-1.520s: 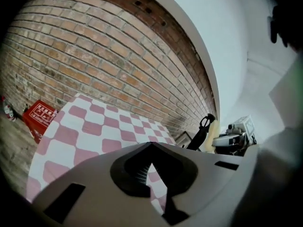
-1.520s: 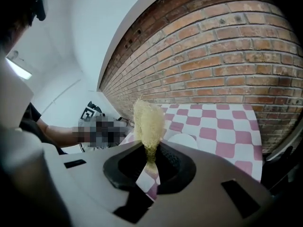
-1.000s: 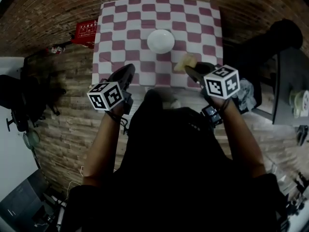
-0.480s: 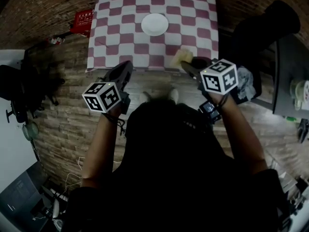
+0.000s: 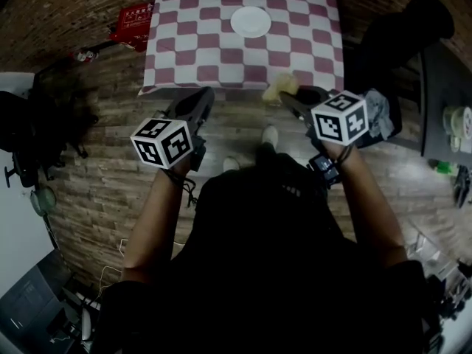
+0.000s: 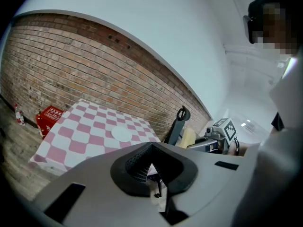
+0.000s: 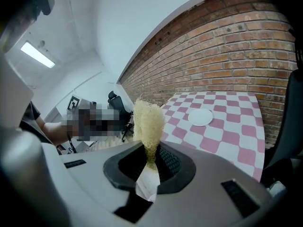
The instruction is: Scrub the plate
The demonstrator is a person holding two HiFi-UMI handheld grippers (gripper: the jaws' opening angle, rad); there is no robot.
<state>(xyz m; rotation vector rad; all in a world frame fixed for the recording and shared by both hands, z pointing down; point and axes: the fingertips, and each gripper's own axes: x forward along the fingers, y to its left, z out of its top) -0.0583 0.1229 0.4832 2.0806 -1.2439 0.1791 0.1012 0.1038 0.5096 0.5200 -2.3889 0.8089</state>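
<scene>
Behind right gripper [image 5: 295,100], sponge [image 5: 284,85] half hidden; table [image 5: 184,57] cropped

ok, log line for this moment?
left gripper: shut, empty | right gripper: shut on scrubber | plate: on table, neither gripper touching it

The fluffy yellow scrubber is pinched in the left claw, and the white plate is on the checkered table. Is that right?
Not quite. The fluffy yellow fibre scrubber is pinched in the right claw, not the left; the right gripper view shows it. The left claw is shut and empty. The round white plate is on the pink-and-white checkered table.
</scene>
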